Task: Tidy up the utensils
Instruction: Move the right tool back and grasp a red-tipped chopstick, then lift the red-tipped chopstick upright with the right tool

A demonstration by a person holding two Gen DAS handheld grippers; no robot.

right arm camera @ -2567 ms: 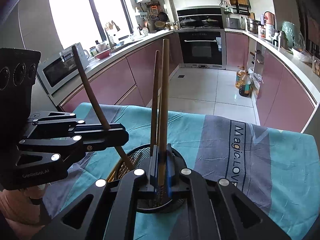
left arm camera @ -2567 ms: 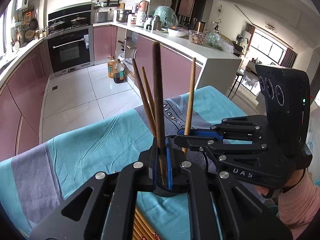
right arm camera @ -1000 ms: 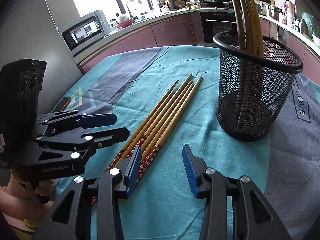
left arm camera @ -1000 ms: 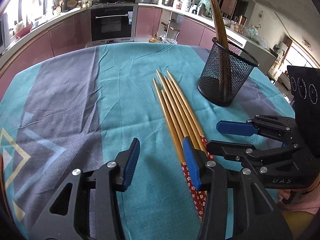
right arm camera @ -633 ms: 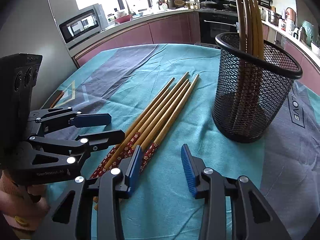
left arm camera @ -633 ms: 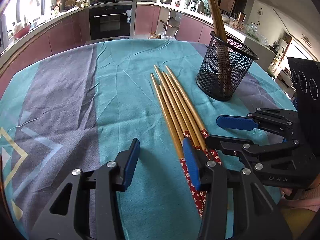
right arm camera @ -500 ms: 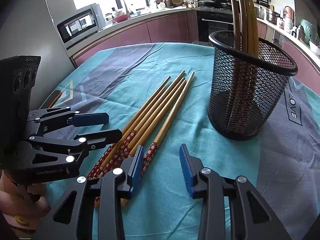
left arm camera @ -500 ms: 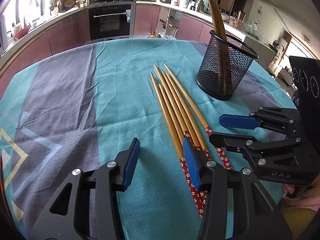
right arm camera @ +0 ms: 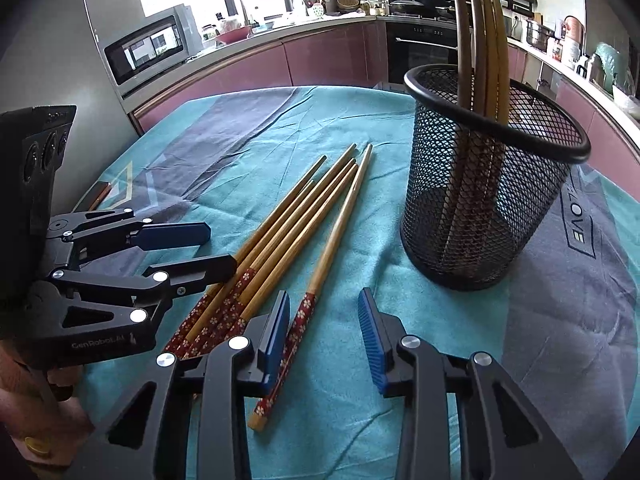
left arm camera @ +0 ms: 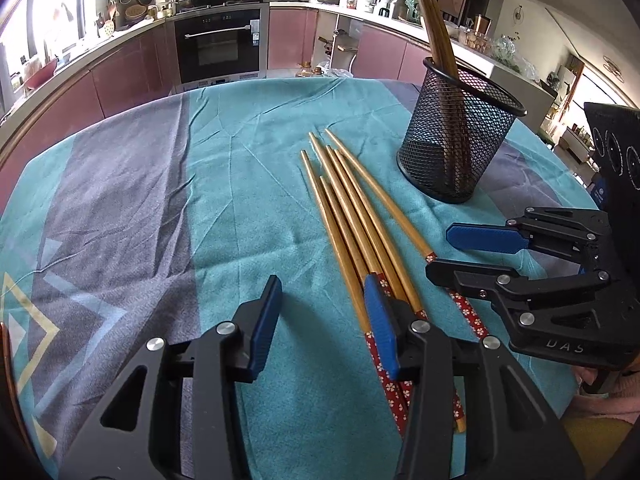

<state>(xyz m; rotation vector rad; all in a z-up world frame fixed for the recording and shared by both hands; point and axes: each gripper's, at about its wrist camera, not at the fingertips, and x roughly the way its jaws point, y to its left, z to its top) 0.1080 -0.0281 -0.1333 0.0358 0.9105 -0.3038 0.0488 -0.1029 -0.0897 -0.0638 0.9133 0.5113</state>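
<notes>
Several wooden chopsticks (left arm camera: 352,204) with red flowered ends lie side by side on the teal tablecloth (left arm camera: 248,184); they also show in the right wrist view (right arm camera: 304,216). One chopstick (right arm camera: 332,248) lies slightly apart, nearest the holder. A black mesh holder (left arm camera: 456,140) (right arm camera: 488,196) stands upright with several chopsticks in it. My left gripper (left arm camera: 324,316) is open, its right finger at the flowered ends. My right gripper (right arm camera: 324,328) is open and empty, low over the separate chopstick's flowered end.
The round table's edge curves close on all sides. A purple kitchen with oven (left arm camera: 218,50) and counters lies beyond. A microwave (right arm camera: 148,46) stands at left in the right wrist view. A thin brown object (right arm camera: 98,194) lies near the cloth's far left edge.
Both grippers let go of chopsticks in the holder, drew back and came down near the flowered ends. One chopstick has shifted apart from the bundle toward the holder.
</notes>
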